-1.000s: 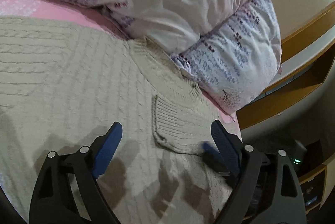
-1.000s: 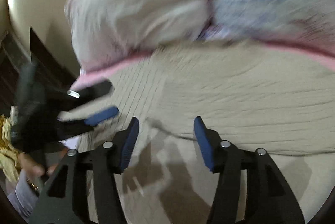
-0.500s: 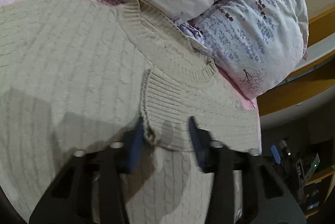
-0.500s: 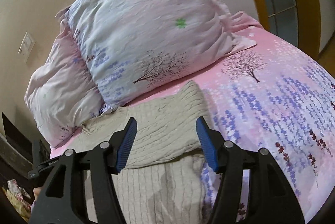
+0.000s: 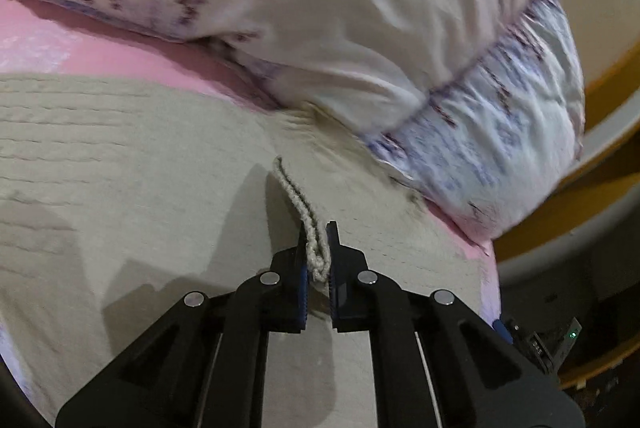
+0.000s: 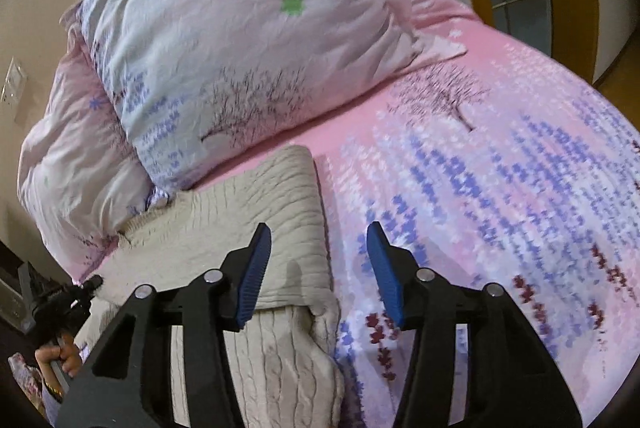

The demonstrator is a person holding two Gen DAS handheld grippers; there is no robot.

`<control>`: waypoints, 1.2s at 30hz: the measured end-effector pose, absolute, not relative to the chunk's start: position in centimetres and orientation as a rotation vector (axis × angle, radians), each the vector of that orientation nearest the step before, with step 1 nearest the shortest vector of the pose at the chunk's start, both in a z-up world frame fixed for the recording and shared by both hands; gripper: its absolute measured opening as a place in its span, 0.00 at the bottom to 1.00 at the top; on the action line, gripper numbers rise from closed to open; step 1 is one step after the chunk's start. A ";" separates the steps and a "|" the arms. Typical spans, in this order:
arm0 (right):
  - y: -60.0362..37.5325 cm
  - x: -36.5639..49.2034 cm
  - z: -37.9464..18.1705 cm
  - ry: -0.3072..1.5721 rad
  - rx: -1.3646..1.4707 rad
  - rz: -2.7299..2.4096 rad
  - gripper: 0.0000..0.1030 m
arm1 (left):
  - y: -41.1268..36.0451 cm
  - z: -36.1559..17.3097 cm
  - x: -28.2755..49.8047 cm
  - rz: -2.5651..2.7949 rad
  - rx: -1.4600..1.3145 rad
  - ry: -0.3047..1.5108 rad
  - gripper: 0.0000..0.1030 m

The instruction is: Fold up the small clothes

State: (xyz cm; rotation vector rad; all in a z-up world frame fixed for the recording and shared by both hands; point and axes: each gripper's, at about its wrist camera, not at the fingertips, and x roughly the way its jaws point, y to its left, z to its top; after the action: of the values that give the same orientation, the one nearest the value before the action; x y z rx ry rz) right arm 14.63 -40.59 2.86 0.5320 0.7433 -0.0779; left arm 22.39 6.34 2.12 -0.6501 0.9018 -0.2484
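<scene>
A beige cable-knit sweater [image 5: 132, 163] lies on a pink bed, partly folded. My left gripper [image 5: 318, 252] is shut on the ribbed edge of a folded sleeve cuff [image 5: 298, 199], which stands up between the blue pads. In the right wrist view the sweater [image 6: 276, 211] lies left of centre with a sleeve folded across it. My right gripper [image 6: 320, 268] is open and empty, above the sweater's right edge where it meets the sheet.
Two floral pillows [image 5: 360, 27] press against the sweater's collar side; they also show in the right wrist view [image 6: 240, 47]. The pink flowered bedsheet [image 6: 500, 187] extends right. A wooden bed frame [image 5: 580, 195] and floor clutter lie past the bed's edge.
My left gripper closed from wide open onto the sleeve cuff and lifted its edge. My right gripper swung away to the sweater's right edge and stayed open.
</scene>
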 end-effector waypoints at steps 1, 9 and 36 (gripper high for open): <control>-40.3 15.0 2.7 0.754 0.531 -0.066 0.46 | 6.4 1.9 22.4 -0.244 -0.646 0.908 0.07; -37.8 18.5 0.9 0.874 0.472 -0.036 0.32 | 7.2 1.0 22.3 -0.230 -0.623 0.907 0.07; -19.2 19.9 0.3 0.895 -0.059 0.010 0.66 | 26.6 3.7 9.9 0.096 -0.724 0.753 0.65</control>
State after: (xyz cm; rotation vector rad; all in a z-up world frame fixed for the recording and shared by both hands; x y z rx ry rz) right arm 19.95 -19.21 0.31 -0.0587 0.8951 0.0103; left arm 9.89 26.55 3.70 -0.7236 0.7534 0.0963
